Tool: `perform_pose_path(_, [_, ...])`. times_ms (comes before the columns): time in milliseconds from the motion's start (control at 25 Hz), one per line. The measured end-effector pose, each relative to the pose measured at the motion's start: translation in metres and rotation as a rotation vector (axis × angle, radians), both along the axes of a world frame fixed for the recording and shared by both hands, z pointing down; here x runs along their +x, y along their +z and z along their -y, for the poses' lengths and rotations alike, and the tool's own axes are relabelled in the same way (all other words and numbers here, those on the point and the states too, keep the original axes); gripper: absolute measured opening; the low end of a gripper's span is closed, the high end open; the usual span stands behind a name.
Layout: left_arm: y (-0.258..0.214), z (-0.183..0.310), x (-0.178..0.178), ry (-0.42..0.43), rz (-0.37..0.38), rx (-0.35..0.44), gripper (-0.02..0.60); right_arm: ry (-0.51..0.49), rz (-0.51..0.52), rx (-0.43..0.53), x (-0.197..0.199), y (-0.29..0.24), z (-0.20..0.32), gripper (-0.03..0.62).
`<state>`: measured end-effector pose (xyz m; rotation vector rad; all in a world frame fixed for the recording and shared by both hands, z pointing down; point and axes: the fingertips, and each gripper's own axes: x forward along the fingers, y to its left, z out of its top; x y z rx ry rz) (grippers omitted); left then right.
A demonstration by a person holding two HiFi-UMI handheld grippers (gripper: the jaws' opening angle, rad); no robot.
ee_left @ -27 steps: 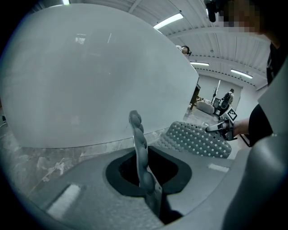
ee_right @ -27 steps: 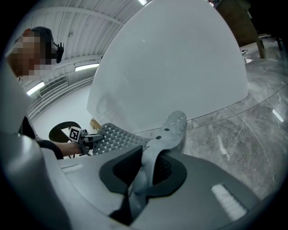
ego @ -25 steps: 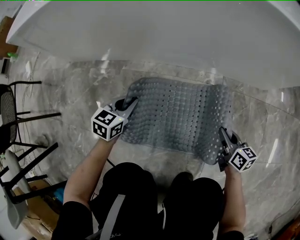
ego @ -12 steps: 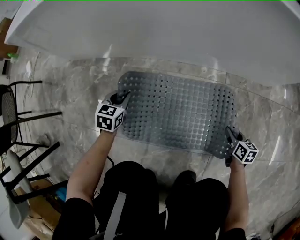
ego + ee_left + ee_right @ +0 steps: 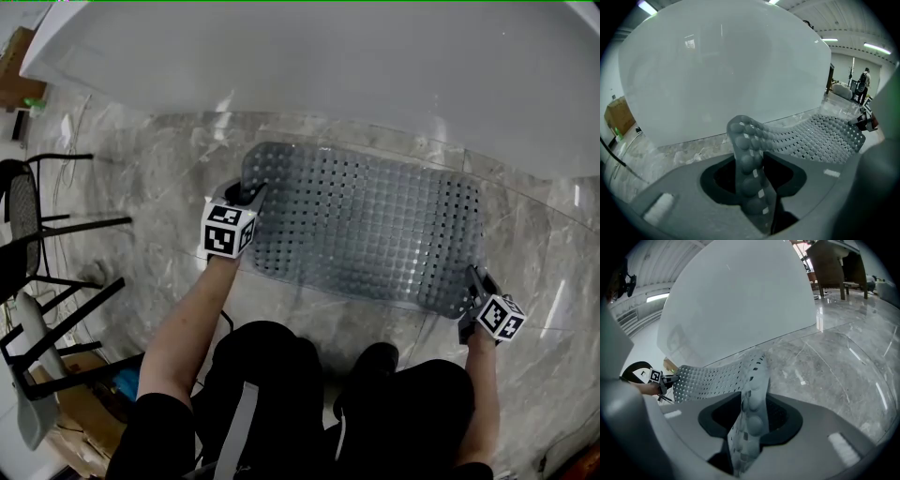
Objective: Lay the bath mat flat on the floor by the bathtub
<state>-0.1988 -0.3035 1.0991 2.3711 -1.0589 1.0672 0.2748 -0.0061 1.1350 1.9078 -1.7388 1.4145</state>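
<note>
While the bath mat (image 5: 366, 234) lies almost flat on the floor (image 5: 159, 178) beside the bathtub (image 5: 328, 66), left gripper (image 5: 250, 193) and right gripper (image 5: 475, 277) have just been opening. Jaws are wide, with the mat's left edge and near right corner raised between them. Risk: pulling back snags an edge, folding or dragging the mat.

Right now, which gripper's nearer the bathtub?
Left. The left gripper is at the left edge of the bath mat, near the bathtub; the right gripper at its near right corner. Both jaws have just been opening, mat between them.
</note>
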Motion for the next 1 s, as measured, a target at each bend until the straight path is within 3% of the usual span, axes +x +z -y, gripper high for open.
perform_pose_path(200, [0.002, 0.006, -0.022, -0.036, 0.099, 0.048, 0.167, -0.051, -0.035, 0.069, -0.011, -0.028, 0.010, 0.107])
perform_pose_path(440, [0.002, 0.003, -0.033, -0.048, 0.087, 0.048, 0.166, -0.193, -0.081, 0.185, -0.042, -0.057, 0.048, 0.064])
perform_pose_path(520, [0.005, -0.006, -0.022, -0.026, 0.064, 0.031, 0.166, -0.194, -0.095, 0.145, -0.037, -0.050, 0.051, 0.066])
perform_pose_path(720, [0.001, -0.034, 0.019, 0.064, -0.036, -0.026, 0.166, -0.094, -0.158, -0.085, 0.004, -0.001, 0.025, 0.077])
perform_pose_path(840, [-0.001, -0.055, 0.045, 0.112, -0.123, -0.097, 0.166, -0.050, -0.213, -0.183, 0.023, 0.022, 0.008, 0.142])
perform_pose_path(920, [-0.006, -0.069, 0.060, 0.158, -0.189, -0.149, 0.166, -0.020, -0.253, -0.208, 0.036, 0.025, 0.000, 0.158])
perform_pose_path(1000, [-0.013, -0.079, 0.069, 0.198, -0.230, -0.179, 0.166, 0.051, -0.250, -0.172, 0.049, 0.021, -0.004, 0.125])
